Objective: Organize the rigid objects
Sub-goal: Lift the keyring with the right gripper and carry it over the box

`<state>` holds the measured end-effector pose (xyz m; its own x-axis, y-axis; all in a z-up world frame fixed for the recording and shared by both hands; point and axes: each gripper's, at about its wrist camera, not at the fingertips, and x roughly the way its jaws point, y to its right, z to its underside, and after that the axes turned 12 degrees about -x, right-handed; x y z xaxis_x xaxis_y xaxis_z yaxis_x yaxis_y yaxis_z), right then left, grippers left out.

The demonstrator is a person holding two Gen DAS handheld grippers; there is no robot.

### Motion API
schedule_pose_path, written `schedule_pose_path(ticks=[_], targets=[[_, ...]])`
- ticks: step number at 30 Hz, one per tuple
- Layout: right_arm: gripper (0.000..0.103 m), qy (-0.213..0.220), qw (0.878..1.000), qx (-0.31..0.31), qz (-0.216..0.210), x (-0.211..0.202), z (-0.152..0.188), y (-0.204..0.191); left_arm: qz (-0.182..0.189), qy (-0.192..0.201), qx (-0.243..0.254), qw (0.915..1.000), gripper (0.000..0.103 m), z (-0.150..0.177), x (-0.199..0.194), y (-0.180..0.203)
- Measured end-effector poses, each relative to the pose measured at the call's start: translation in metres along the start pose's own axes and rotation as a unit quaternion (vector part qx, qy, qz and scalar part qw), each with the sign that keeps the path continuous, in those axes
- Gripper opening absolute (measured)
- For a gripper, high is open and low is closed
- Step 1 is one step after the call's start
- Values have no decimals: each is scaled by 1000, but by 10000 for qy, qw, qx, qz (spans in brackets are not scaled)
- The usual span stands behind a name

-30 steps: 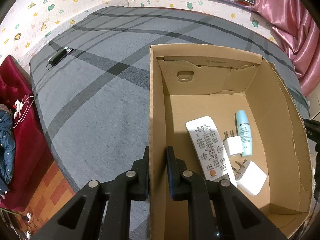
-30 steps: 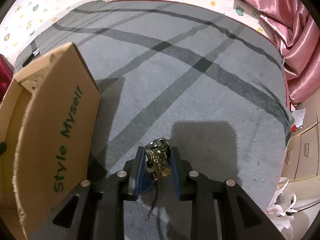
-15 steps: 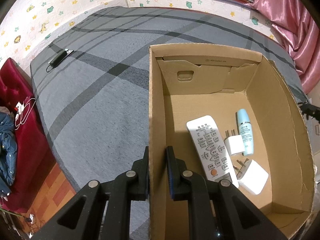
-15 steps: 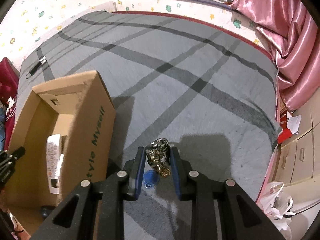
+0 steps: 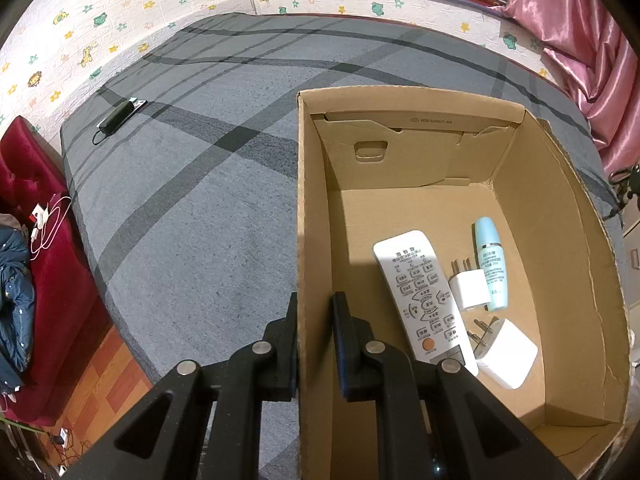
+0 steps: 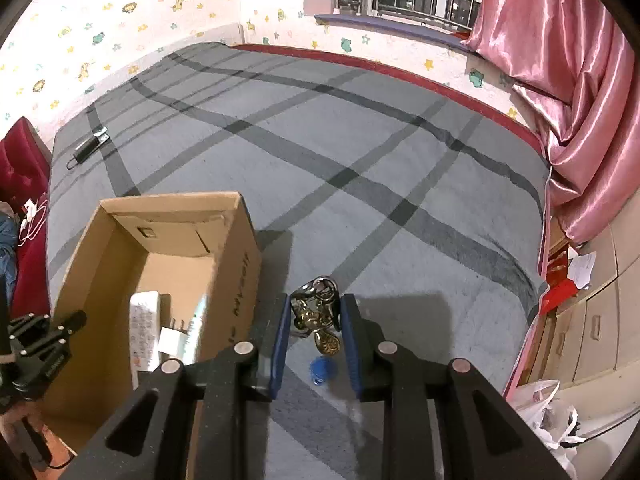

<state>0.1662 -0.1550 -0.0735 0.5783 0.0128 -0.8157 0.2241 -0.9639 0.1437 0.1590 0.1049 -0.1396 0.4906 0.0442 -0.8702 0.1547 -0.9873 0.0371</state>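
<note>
A grey bedspread (image 6: 360,152) crossed by dark stripes covers the bed; cartoon-animal wallpaper, a barred window and a pink curtain (image 6: 568,80) close the room behind it. The key bunch (image 6: 316,312) is pinched between the blue pads of the right gripper (image 6: 314,320), a brass fob and a blue tag hanging below, clear of the spread and just right of the cardboard box (image 6: 120,240). Compared with a second ago, this camera sits higher: the box interior now shows, where only its outer side was seen. The left gripper (image 5: 316,340) is unchanged, jaws clamped on the box's left wall (image 5: 310,240). Inside lie a white remote (image 5: 424,300), two white plug adapters (image 5: 470,290) and a pale blue bottle (image 5: 490,264). The outer side's green lettering is blurred, possibly "Myself"; a small code on the inner flap is illegible. A black device (image 5: 116,118) rests far off on the spread.
</note>
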Motion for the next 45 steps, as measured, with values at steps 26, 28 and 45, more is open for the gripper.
schedule_pose_path(ticks=[26,28,45], targets=[[26,605,9943,-666,-574,-49,-37,-83,-20,7,28,10000,15,0,1,0],[26,627,9934,-709,-644,-50,-39,-92,-23,8,27,10000,15,0,1,-1],[26,59,9910,-1015,-875,9,-29,-147,-22,4,30,10000,15,-1,1,0]])
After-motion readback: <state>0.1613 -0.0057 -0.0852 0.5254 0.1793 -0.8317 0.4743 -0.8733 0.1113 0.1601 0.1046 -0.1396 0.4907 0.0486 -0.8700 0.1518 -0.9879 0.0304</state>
